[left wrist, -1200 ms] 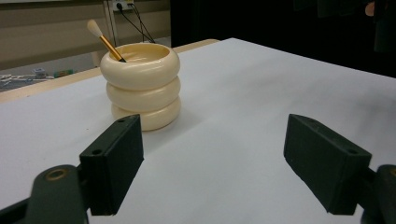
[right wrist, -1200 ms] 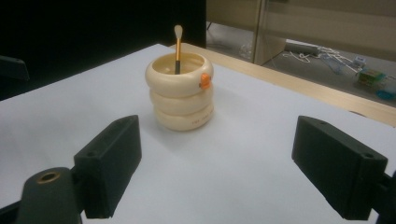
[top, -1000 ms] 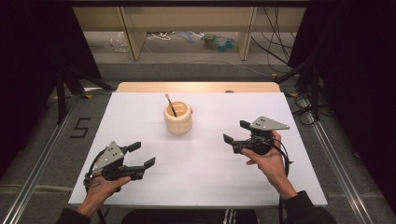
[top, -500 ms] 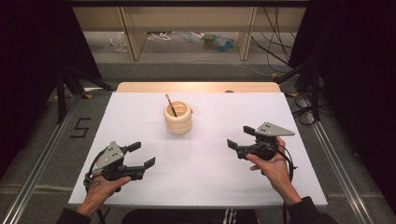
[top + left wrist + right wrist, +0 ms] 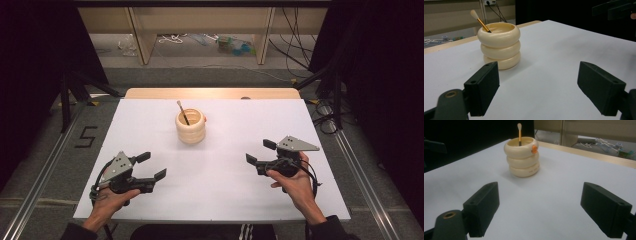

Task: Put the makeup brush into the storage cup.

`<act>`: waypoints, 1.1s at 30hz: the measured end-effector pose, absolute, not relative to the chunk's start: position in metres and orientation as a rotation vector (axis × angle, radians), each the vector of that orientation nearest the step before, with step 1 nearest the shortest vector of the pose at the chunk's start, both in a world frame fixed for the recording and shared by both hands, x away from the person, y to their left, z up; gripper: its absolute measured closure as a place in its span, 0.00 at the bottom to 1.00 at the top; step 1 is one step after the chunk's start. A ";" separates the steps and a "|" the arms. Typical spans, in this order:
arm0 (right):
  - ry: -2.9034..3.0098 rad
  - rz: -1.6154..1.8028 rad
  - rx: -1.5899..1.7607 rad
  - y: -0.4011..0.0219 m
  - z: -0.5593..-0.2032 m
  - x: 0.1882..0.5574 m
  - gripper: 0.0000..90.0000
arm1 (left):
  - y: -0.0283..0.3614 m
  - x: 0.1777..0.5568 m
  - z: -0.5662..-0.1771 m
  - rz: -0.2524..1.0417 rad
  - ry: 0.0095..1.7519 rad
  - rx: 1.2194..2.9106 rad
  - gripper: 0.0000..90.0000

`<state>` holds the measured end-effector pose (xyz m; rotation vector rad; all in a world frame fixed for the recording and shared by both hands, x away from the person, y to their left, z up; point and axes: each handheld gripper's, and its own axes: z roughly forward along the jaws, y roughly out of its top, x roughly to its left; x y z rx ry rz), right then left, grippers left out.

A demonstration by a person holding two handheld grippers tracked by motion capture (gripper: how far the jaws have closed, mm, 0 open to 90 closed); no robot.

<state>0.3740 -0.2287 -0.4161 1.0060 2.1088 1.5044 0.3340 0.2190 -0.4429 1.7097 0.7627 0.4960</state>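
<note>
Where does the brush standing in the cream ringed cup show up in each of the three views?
High view: the brush leans up-left out of the cup, centre of the table.
Left gripper view: upper left, tip above the cup's left rim.
Right gripper view: top centre, upright in the cup.
Shared landmark: the cup of three stacked rings on the white table.

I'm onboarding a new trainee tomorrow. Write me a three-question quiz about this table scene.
1. True or false: the left tongs grip the brush.
2. What holds the brush? A) the ringed cream cup B) a tray C) the right tongs
3. Fill in: both tongs' jaws stand ____.

Key: 1 false, they are apart from it and hold nothing; 2 A; 3 open.
</note>
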 end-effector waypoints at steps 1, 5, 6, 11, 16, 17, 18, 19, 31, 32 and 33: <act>2.111 1.505 1.001 -0.229 -0.416 0.373 0.18 | 0.219 0.334 -0.443 0.496 0.763 1.711 0.19; 2.109 1.486 1.003 -0.230 -0.416 0.369 0.18 | 0.219 0.334 -0.443 0.495 0.765 1.711 0.19; 2.118 1.486 0.999 -0.231 -0.416 0.368 0.18 | 0.219 0.334 -0.443 0.494 0.765 1.711 0.19; 2.115 1.488 1.006 -0.234 -0.418 0.364 0.18 | 0.219 0.334 -0.443 0.493 0.764 1.711 0.18; 2.110 1.491 1.002 -0.238 -0.418 0.361 0.18 | 0.219 0.334 -0.443 0.493 0.765 1.710 0.18; 2.107 1.493 1.015 -0.239 -0.417 0.360 0.18 | 0.219 0.334 -0.443 0.494 0.765 1.711 0.18; 2.084 1.524 1.009 -0.239 -0.419 0.360 0.18 | 0.219 0.334 -0.443 0.493 0.765 1.711 0.18; 2.091 1.507 1.013 -0.240 -0.419 0.359 0.18 | 0.219 0.334 -0.443 0.492 0.766 1.709 0.18; 2.115 1.487 1.011 -0.243 -0.423 0.348 0.18 | 0.219 0.333 -0.443 0.494 0.764 1.709 0.18; 2.103 1.504 0.997 -0.242 -0.425 0.348 0.18 | 0.219 0.334 -0.443 0.495 0.762 1.710 0.18; 2.112 1.490 0.996 -0.243 -0.425 0.347 0.18 | 0.219 0.334 -0.443 0.495 0.762 1.710 0.18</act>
